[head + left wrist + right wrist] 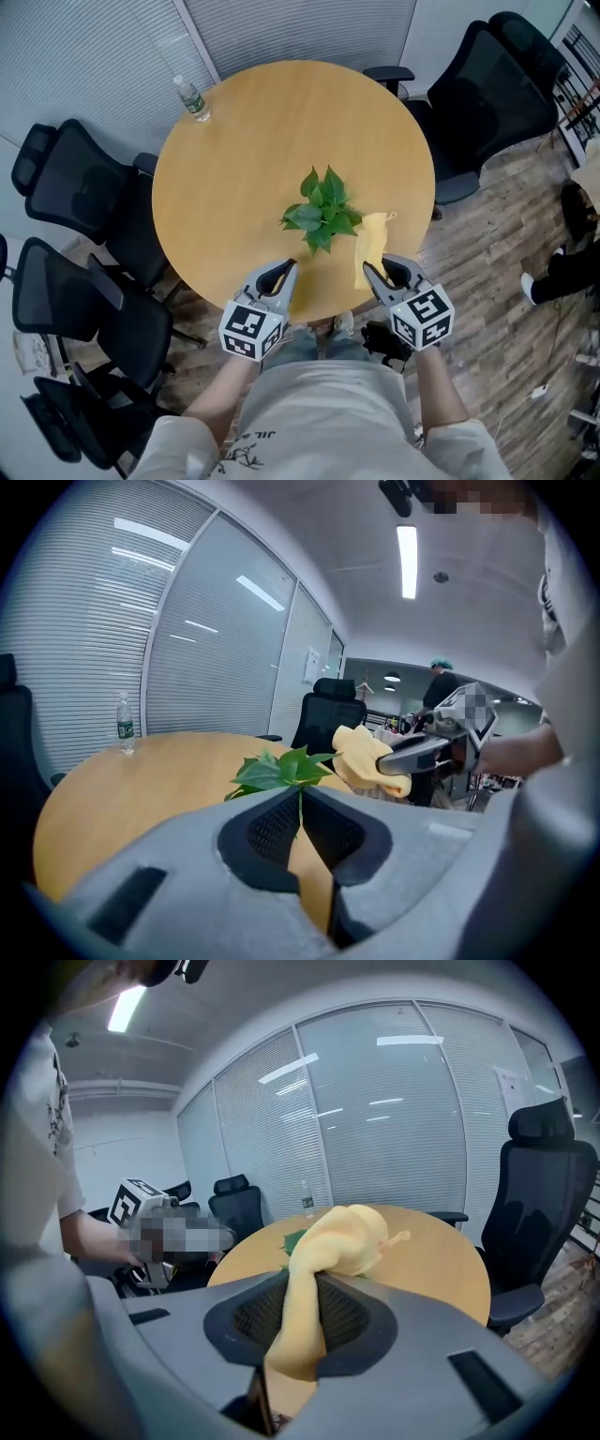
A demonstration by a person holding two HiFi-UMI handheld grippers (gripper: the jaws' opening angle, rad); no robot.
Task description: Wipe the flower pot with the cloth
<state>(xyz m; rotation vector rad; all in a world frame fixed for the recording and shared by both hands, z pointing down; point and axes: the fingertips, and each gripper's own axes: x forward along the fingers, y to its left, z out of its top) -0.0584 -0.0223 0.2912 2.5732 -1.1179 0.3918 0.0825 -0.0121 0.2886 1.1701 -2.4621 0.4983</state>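
A small plant with green leaves point(321, 212) stands on the round wooden table point(253, 141); its leaves hide the flower pot. My left gripper point(289, 267) sits just in front of the plant. In the left gripper view its jaws point(300, 797) are shut on a thin green stem, with the leaves point(281, 767) right above them. My right gripper point(367, 269) is shut on a yellow cloth point(372, 246), which hangs to the right of the plant. In the right gripper view the cloth point(337, 1241) bunches up out of the jaws point(305, 1283).
A water bottle point(192, 98) stands at the table's far left edge. Black office chairs point(75, 187) crowd the left side, and another chair point(487, 94) stands at the back right. Glass walls with blinds lie behind. A person point(441, 682) stands far off.
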